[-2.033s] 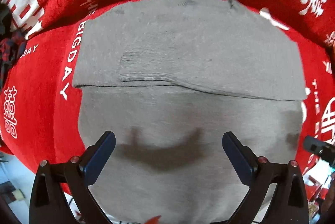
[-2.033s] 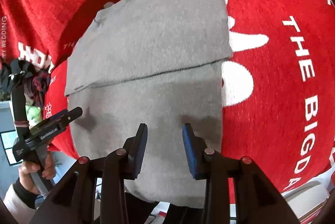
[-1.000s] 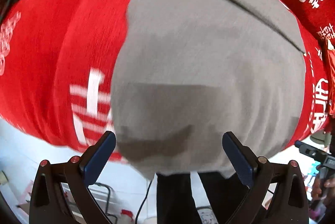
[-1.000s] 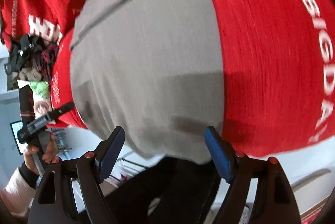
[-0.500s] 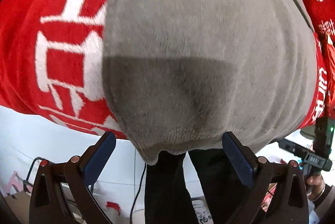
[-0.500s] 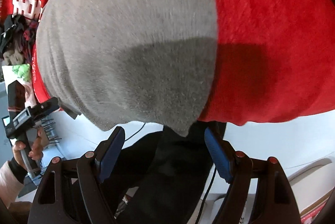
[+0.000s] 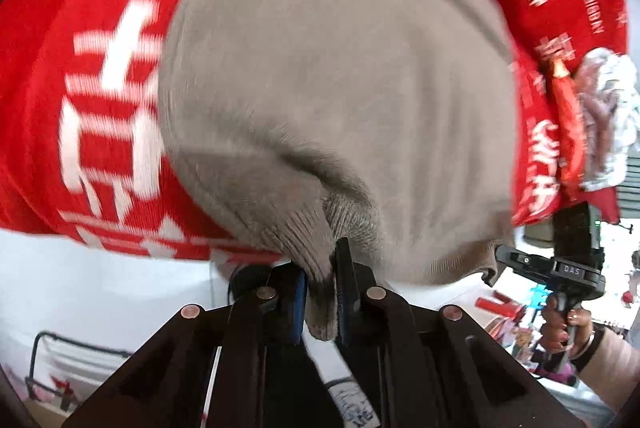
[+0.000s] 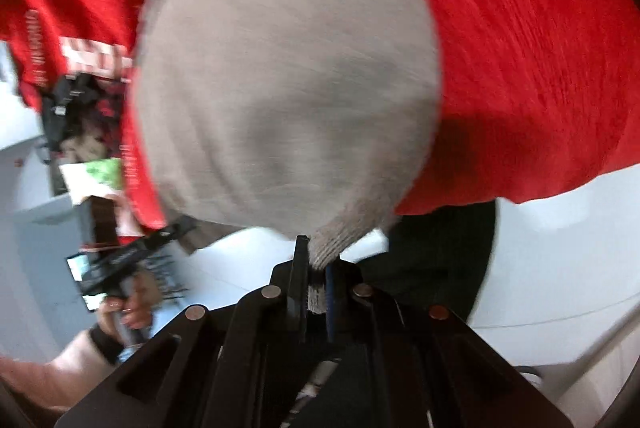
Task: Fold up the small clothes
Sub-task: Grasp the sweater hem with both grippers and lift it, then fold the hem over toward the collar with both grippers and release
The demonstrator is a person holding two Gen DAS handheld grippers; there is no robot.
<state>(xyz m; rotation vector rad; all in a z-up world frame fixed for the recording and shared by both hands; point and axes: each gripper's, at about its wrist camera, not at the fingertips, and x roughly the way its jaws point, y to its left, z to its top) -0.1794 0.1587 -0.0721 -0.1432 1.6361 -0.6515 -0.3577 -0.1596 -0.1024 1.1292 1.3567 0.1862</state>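
Observation:
A grey knit sweater lies on a red cloth with white lettering; it also fills the right wrist view. My left gripper is shut on the sweater's ribbed hem at its near left corner. My right gripper is shut on the hem at the near right corner. Both corners are pulled up off the cloth at the table's near edge. The far part of the sweater is blurred.
The red cloth hangs over the near table edge. A pile of light and red clothes lies at the right. Dark clothes and a green item sit at the left. My dark trousers are below.
Both grippers came down to the near hem and shut on its corners; half a second ago both were open. The hem is now bunched and lifted.

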